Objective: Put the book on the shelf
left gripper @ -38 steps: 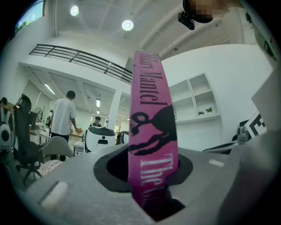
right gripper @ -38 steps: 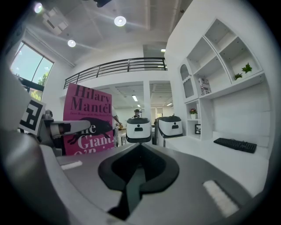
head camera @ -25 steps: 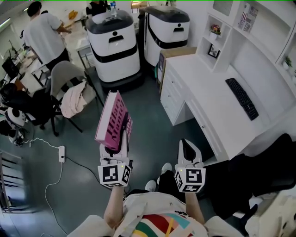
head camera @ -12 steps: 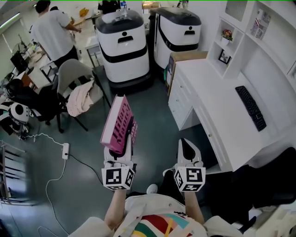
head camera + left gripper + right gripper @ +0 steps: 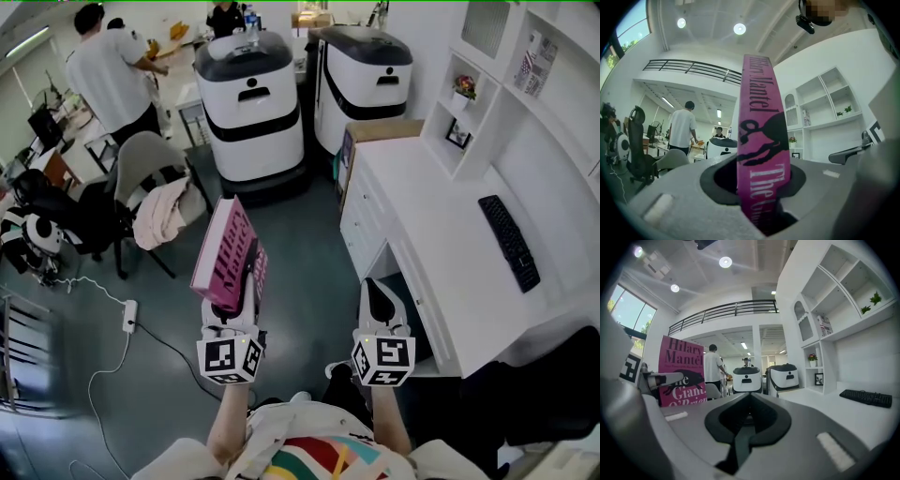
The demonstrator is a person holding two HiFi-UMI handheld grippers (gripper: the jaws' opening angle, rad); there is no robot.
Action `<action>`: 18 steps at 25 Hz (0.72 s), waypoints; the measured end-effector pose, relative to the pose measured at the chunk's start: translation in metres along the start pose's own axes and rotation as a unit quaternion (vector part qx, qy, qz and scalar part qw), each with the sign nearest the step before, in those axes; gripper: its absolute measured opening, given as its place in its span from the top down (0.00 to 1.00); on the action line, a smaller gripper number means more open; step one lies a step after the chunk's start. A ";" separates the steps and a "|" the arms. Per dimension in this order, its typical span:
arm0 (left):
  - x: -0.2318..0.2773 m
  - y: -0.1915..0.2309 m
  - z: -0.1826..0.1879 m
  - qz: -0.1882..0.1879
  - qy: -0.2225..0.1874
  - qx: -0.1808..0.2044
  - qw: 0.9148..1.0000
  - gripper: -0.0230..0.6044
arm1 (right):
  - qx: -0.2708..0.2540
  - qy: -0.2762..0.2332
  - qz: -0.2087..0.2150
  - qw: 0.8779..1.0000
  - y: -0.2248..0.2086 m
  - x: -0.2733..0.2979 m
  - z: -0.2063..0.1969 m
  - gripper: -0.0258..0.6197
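A pink hardback book [image 5: 228,253] stands upright in my left gripper [image 5: 246,281], which is shut on its lower edge. In the left gripper view the book's spine [image 5: 761,154] rises straight up from between the jaws of that gripper [image 5: 764,192]. My right gripper [image 5: 380,298] hovers beside it over the floor, shut and empty. The right gripper view shows its jaws [image 5: 746,420] met, with the book's cover [image 5: 680,371] off to the left. White wall shelves [image 5: 459,103] stand above the desk at the right; the same shelves [image 5: 834,301] show in that view too.
A white desk [image 5: 441,234] with a black keyboard [image 5: 509,242] runs along the right. Two white-and-black machines [image 5: 253,103] stand ahead. At the left are a chair draped with cloth [image 5: 150,187], a standing person [image 5: 108,75], and a power strip with cable [image 5: 128,315] on the floor.
Both grippers have drifted with the person across the floor, and the desk and machines sit slightly differently in view. The book stays upright in the left gripper; the right stays shut.
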State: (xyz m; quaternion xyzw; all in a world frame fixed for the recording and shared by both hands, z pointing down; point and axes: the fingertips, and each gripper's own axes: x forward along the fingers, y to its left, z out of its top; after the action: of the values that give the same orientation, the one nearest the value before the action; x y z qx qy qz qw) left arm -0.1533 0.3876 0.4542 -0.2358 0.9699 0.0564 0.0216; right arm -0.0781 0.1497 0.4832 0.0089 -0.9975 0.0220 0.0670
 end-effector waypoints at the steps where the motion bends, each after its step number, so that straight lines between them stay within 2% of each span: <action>1: 0.006 -0.003 0.001 -0.005 0.000 -0.002 1.000 0.74 | 0.000 -0.008 -0.007 1.000 -0.008 0.002 0.007 0.96; 5: 0.032 -0.019 0.000 -0.026 0.002 0.001 1.000 0.74 | 0.004 -0.026 -0.039 0.999 -0.038 0.007 0.022 0.96; 13: 0.113 -0.062 -0.014 -0.057 0.006 -0.013 0.998 0.74 | 0.002 -0.015 -0.090 0.996 -0.104 0.009 0.019 0.96; 15: 0.138 -0.086 -0.016 -0.072 0.011 -0.016 0.997 0.74 | 0.003 -0.012 -0.105 0.994 -0.128 0.006 0.020 0.96; 18: 0.182 -0.145 -0.018 -0.120 0.013 -0.011 0.993 0.74 | 0.016 -0.017 -0.146 0.989 -0.182 0.000 0.023 0.96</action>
State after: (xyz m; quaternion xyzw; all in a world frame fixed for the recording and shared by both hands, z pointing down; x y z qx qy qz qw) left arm -0.2481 0.1743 0.4453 -0.3514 0.9341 0.0614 0.0128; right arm -0.0776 -0.0329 0.4680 0.1560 -0.9860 0.0277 0.0526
